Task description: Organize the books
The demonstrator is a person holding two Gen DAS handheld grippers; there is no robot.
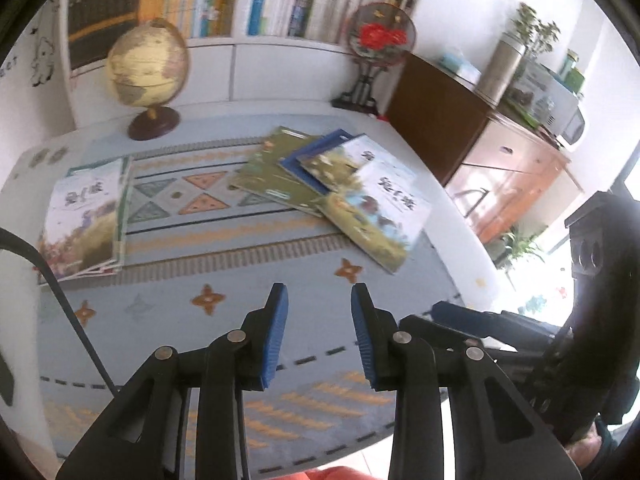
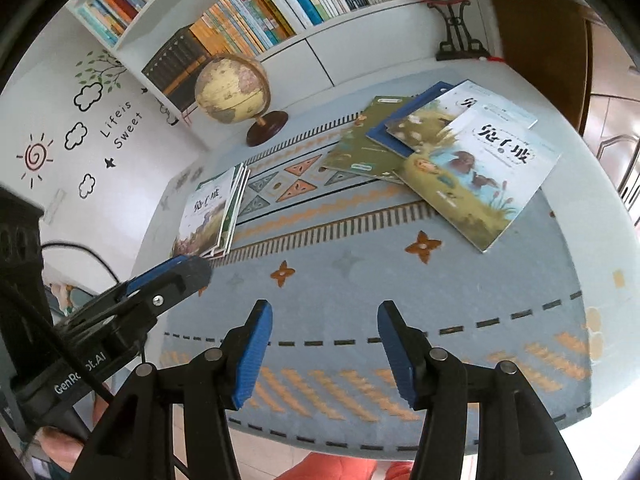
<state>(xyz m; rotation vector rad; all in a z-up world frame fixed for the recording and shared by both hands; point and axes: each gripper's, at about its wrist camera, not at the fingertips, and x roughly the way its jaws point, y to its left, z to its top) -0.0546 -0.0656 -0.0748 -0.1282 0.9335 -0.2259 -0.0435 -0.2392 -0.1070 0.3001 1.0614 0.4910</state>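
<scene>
Ribbed blue pads [image 2: 250,354] on the right gripper [image 2: 325,350] and left gripper [image 1: 319,332] gape empty above the patterned tablecloth [image 2: 360,292], glossy, perhaps thin picture books [image 2: 476,172] fanned beyond.

A broad strip of bare cloth is lying open along the near edge of the table [image 2: 400,280], and both tools are hovering over it, the left tool [image 1: 319,332] and the right tool [image 2: 325,350] each with jaws standing apart. A clear lane of cloth is running between the neat stack of books [image 1: 86,220] on the left and the scattered books [image 2: 452,156] spreading across the right. The globe [image 1: 148,68] is blocking the far left, the fan ornament [image 1: 378,52] the far right. A dark cable [image 1: 60,292] is possibly trailing across the near left.
</scene>
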